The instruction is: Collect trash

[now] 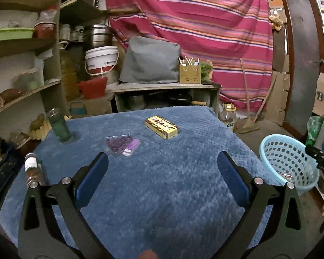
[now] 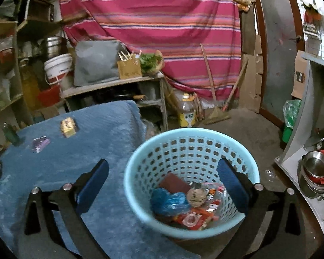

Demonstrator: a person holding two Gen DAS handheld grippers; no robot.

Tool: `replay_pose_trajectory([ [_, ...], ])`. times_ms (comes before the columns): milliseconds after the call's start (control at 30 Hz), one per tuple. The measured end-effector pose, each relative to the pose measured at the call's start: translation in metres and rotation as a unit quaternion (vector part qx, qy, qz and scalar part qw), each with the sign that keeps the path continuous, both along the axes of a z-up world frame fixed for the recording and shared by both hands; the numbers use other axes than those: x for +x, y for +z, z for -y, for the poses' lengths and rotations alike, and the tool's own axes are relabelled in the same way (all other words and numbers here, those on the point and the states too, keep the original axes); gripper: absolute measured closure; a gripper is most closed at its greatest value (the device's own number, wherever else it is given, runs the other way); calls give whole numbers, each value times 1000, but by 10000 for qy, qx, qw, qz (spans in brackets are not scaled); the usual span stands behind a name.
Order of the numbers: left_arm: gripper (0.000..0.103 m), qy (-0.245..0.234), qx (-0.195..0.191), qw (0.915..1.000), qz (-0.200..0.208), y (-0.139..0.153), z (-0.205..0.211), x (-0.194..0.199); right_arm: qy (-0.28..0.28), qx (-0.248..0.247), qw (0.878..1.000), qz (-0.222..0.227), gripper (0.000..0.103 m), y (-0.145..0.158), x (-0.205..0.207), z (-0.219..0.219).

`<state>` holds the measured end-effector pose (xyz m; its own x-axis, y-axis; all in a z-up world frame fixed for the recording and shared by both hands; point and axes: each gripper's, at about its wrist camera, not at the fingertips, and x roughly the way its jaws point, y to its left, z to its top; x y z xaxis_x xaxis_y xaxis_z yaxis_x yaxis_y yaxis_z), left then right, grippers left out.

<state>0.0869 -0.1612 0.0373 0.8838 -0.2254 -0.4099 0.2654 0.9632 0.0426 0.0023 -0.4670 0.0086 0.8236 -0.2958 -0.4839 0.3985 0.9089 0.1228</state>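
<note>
Blue-blanketed desk [image 1: 162, 183] in a cluttered storeroom, both grippers' fingers spread wide and empty.
Yellow box [image 1: 162, 127] and purple packet [image 1: 123, 145] lie on it; the basket [image 2: 140, 164] beside holds blurred wrappers, its base hidden.

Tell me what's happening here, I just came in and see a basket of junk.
A person with two handheld grippers is clearing trash off the blue-covered table. The right gripper hangs open and empty over the light blue basket, which already holds wrappers. The left gripper, also open, faces the purple packet and yellow box still on the table.
</note>
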Motion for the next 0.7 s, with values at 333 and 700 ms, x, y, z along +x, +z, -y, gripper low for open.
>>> replay_pose_trajectory([
  [333,5,513,-263,9983,87,-7,-58,-41,506,-223,9982,250,5,15,-19,-75],
  [700,5,869,-200,9958,219,-13,-113,-74,1165,-258,9918,453,5,21,-28,-155],
])
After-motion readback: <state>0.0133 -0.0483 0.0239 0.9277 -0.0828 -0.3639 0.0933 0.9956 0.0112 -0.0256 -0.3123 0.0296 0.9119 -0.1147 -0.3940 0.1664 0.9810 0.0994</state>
